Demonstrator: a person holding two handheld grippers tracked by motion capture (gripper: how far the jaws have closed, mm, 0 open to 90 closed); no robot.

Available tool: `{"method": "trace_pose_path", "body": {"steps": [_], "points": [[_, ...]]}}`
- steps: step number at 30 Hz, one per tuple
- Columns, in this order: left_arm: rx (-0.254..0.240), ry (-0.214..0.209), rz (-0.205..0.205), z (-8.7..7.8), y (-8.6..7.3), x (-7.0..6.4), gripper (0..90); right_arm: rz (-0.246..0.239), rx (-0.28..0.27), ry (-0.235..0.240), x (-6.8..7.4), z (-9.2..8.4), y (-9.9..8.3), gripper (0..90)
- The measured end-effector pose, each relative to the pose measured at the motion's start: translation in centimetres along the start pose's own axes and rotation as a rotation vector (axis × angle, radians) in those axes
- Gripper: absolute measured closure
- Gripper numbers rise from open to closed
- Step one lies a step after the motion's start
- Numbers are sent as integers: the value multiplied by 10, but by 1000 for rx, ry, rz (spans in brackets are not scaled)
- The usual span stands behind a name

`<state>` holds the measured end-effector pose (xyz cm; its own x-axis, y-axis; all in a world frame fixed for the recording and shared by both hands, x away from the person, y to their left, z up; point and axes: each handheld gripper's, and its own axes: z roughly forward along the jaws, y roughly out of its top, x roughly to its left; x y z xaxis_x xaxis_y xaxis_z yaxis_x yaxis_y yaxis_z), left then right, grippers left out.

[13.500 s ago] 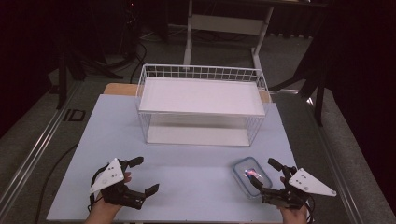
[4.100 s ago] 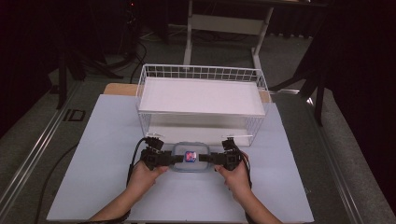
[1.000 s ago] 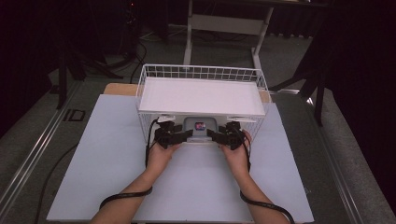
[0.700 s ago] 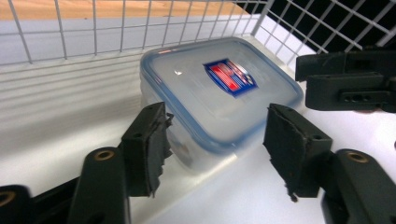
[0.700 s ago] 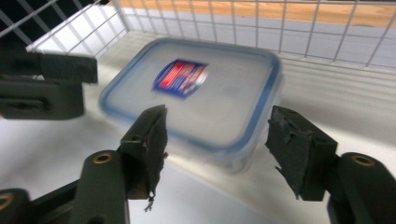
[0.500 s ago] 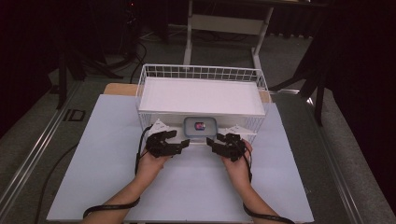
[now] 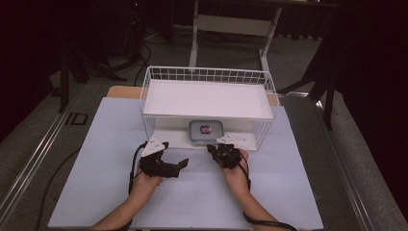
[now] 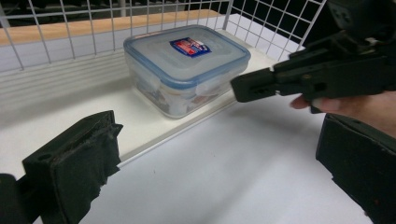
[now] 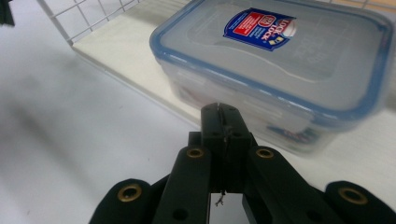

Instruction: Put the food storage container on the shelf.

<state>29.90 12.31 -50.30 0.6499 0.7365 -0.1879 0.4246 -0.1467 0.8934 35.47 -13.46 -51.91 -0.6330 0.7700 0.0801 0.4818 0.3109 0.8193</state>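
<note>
Now both my tools have let go: the box [image 7: 206, 132] sits in the wire basket [image 7: 150, 126] (red-blue label, unreadable), left tool [image 7: 174, 166] apart, right tool [image 7: 214, 150] together.

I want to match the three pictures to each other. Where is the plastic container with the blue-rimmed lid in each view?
High view: container at centre, on the wire basket's lower level.
Left gripper view: container upper centre.
Right gripper view: container upper right, close.
Shared landmark: the red-blue lid label.
</note>
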Motion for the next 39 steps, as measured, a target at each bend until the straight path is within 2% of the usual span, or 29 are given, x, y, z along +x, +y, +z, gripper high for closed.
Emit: {"method": "trace_pose_path", "body": {"steps": [8,11,20,22,25,32,35,37,39], "points": [[-4,2,-6,1,-2,2,4,6,1,-1,1,12,9,900],[7,11,4,1,-2,2,4,-14,6,-22,3,18,14,900],[-1,5,7,0,-4,2,4,25,10,-47,0,33,24,900],[-5,-12,23,0,-3,1,4,33,3,-45,-3,35,25,900],[-13,-18,22,-1,-3,1,4,45,5,-43,-6,38,27,900],[-17,-16,29,-2,-3,0,4,38,-3,-42,-4,34,27,897],[-45,-24,73,-3,-2,0,4,20,1,-42,-4,25,22,878],[-74,-40,91,-4,-1,-1,4,24,-9,-27,-6,17,21,838],[-82,-55,102,-4,1,-2,4,21,-20,-29,-6,11,20,818]]}}
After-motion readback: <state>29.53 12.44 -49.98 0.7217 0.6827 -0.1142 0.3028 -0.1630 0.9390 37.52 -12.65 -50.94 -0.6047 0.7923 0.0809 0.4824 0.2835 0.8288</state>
